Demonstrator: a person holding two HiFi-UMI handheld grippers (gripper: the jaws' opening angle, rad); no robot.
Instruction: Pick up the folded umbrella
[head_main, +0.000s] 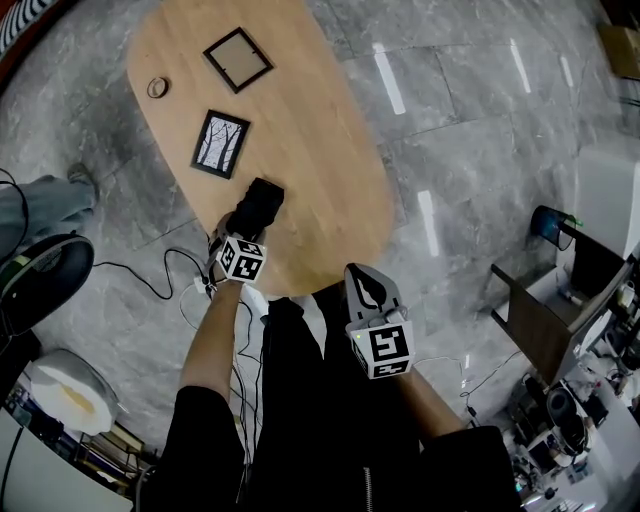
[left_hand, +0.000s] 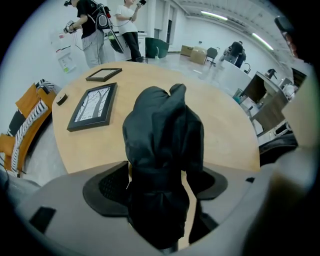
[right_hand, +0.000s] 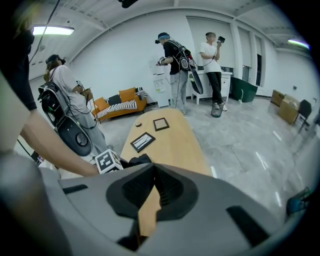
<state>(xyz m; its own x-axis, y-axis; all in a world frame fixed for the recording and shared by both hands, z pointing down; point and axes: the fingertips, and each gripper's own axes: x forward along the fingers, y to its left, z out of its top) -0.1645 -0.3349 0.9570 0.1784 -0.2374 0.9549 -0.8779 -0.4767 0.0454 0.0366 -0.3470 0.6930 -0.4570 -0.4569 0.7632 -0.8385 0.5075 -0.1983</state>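
The folded umbrella (left_hand: 162, 165) is a black bundle of fabric. My left gripper (left_hand: 160, 187) is shut on it, with both pads pressed to its lower part and the bunched top sticking out beyond the jaws. In the head view the umbrella (head_main: 258, 207) hangs over the near end of the oval wooden table (head_main: 330, 150), ahead of the left gripper (head_main: 243, 232). My right gripper (head_main: 372, 288) is held back at the table's near edge with its jaws together and nothing between them. From the right gripper view the umbrella (right_hand: 136, 160) shows as a dark lump past the left marker cube.
Two black picture frames (head_main: 221, 144) (head_main: 238, 58) and a small ring (head_main: 158, 87) lie on the far half of the table. Cables trail on the marble floor at left. A dark stool (head_main: 540, 315) and cluttered equipment stand at right. Other people stand beyond the table.
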